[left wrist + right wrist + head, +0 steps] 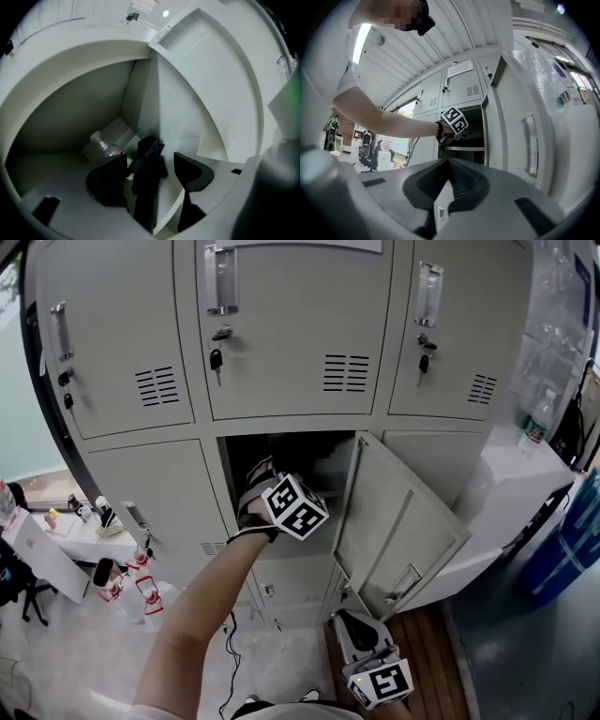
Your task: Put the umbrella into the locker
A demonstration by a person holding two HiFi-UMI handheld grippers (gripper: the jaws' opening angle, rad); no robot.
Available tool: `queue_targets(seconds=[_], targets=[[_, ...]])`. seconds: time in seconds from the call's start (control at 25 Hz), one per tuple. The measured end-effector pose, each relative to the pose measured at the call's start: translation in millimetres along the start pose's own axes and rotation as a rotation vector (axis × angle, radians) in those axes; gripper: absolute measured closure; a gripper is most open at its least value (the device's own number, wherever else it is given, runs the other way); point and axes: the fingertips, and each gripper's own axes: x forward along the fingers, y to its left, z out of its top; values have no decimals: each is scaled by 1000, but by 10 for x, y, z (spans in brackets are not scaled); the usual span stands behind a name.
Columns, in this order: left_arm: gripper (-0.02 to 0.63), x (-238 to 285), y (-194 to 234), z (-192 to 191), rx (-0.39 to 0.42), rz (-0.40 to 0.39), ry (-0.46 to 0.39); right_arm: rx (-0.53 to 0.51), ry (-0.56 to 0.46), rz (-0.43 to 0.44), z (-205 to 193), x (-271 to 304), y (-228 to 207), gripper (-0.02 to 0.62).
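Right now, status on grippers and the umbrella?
Left gripper open, jaws either side of umbrella, not gripping. Right gripper shut, empty. Umbrella inside locker, plastic bottle behind it. Door open.

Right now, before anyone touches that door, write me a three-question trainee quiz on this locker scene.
1. True or false: the umbrella is inside the open locker, between the parted jaws of the left gripper.
2. Where is the bottle? A. at the back of the locker; B. on the floor outside; C. in the right gripper.
3. Which gripper's jaws are shut with nothing between them?

Key: 1 true; 2 A; 3 the right gripper.
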Motion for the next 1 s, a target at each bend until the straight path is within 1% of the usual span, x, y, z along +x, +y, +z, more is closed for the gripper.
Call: queue_targets(seconds=[0.08, 0.24, 0.44, 0.56, 0.68, 0.8, 0.88, 0.96, 1.0], targets=[[290, -93, 3, 22, -13, -4, -20, -4, -3, -5, 14, 8, 37, 580], [290, -291, -43, 36, -49, -41, -63, -4, 5, -16, 19, 26, 174, 580], [291, -557, -56, 57, -54, -67, -118, -14, 9, -14, 69, 73, 403, 580], [307, -726, -66, 55, -79, -93, -159, -22, 14, -20, 93, 92, 515, 580], [347, -884, -86, -30, -92, -101, -183, -28, 13, -45, 111, 103, 537, 580], [402, -1050, -145, -216, -103, -110, -192, -30, 16, -73, 119, 114, 554, 580], [466, -1178, -125, -350, -124, -93, -212, -37, 21, -78, 154, 140, 612, 580], [546, -1290, -60, -467, -149, -63, -238, -38, 21, -81, 180, 181, 668, 580], [560, -1338, -32, -527, -162, -54, -250, -40, 20, -82, 191, 204, 697, 580]])
